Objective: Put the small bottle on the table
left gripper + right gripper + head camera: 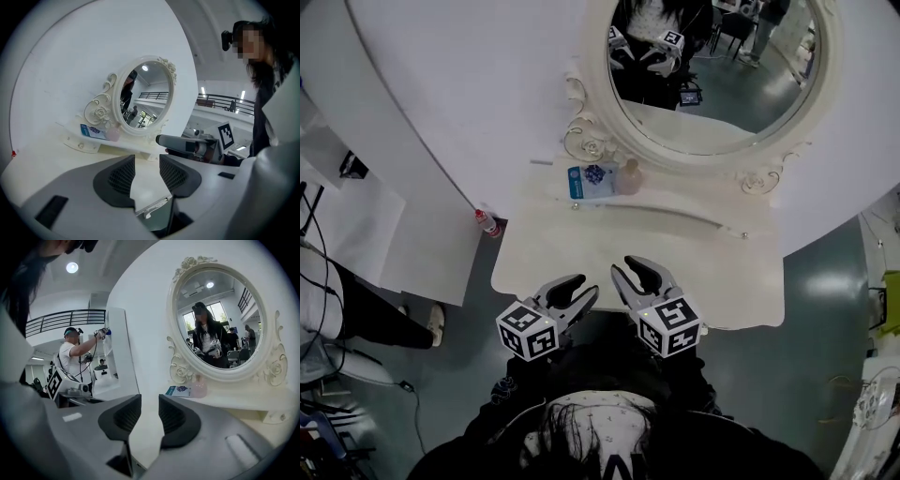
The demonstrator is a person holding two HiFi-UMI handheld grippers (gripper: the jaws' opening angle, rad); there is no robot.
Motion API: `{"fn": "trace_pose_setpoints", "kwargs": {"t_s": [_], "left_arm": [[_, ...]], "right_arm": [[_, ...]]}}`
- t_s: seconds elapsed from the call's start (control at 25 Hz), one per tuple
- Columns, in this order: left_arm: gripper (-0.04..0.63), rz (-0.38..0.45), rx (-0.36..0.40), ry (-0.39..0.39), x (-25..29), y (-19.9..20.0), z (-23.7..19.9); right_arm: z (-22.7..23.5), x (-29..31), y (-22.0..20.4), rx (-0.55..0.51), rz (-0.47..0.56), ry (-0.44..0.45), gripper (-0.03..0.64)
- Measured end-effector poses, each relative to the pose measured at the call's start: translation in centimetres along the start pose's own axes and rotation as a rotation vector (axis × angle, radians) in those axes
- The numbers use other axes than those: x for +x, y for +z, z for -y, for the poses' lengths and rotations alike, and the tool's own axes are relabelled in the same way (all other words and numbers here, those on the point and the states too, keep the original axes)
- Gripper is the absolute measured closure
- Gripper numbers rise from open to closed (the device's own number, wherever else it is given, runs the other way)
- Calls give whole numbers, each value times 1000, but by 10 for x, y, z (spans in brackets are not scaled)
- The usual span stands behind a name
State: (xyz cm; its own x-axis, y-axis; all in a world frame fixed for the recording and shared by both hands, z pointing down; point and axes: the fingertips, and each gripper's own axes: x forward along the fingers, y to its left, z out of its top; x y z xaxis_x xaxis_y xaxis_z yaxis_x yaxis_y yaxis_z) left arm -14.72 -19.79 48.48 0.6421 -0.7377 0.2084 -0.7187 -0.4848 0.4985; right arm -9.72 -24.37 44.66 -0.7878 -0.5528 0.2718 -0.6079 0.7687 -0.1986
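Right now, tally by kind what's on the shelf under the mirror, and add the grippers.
small bottle: 1
blue box: 1
grippers: 2 (left gripper, right gripper)
total: 4

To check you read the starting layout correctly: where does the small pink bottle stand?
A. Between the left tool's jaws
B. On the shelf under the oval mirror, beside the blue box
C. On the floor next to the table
B: the small pink bottle stands on the shelf below the mirror, next to the blue box.
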Motion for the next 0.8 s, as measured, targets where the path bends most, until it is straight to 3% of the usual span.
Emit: {"fn": "trace_pose_setpoints", "kwargs": {"t_s": [0.4,0.8], "left_arm": [[433,-41,58,-41,-7,-14,29],[438,12,72,-8,-12,-19,68]], "right_arm": [[-22,-28,-5,9,15,-19,528],[-24,-71,-9,4,27,13,569]]}}
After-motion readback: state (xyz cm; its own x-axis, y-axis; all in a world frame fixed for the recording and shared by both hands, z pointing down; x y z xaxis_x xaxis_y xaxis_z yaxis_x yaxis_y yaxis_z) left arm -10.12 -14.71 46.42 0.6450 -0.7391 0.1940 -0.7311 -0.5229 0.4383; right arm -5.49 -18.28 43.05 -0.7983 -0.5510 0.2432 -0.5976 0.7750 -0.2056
